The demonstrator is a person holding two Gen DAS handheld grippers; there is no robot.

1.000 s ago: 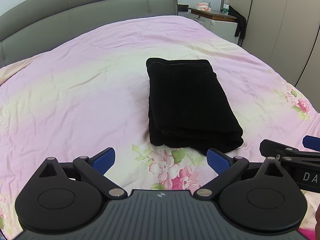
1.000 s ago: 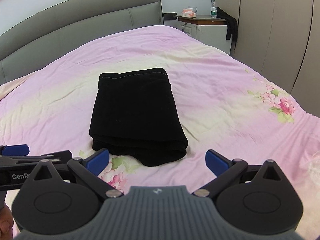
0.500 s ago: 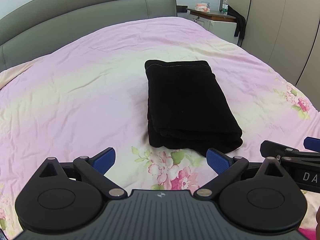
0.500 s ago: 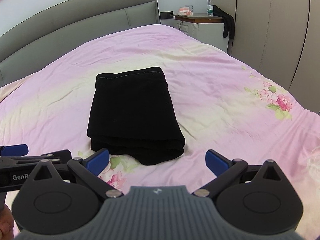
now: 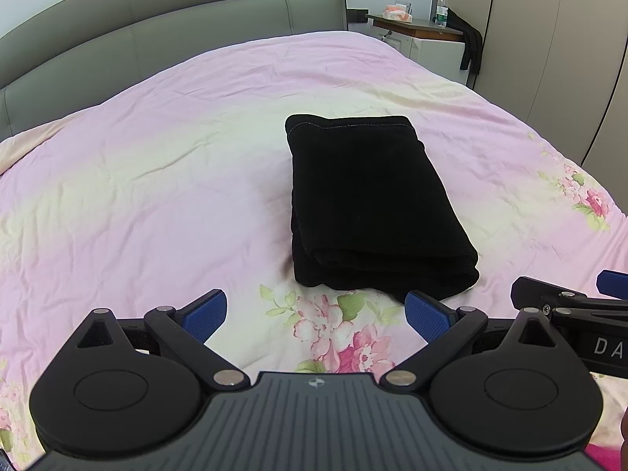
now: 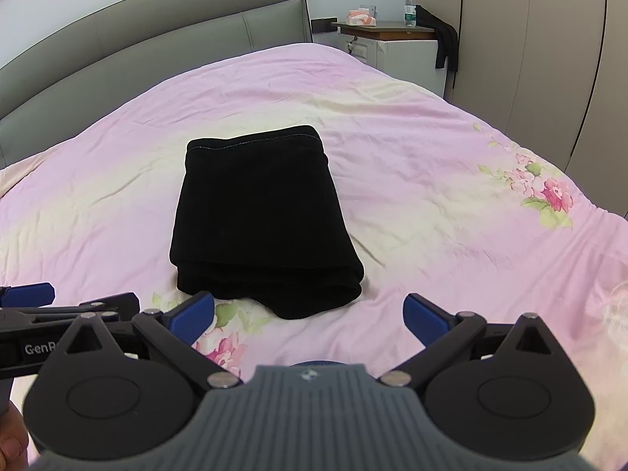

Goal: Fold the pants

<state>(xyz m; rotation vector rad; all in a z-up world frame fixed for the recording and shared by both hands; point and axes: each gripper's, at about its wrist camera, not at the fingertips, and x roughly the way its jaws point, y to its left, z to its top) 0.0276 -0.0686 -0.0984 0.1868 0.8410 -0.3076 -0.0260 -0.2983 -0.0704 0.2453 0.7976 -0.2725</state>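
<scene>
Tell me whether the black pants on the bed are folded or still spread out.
Folded. The black pants lie as a compact rectangle on the pink bedspread, stacked layers showing at the near edge; neither gripper touches them.

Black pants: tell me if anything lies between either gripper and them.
Nothing visible does. The folded black pants lie on the pink bedspread, just ahead of the open left gripper and open right gripper. Only bare bedspread with printed flowers separates the fingertips from the near edge of the pants.

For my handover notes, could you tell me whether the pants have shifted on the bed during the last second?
No. The folded pants keep their place beside the flower print.
</scene>
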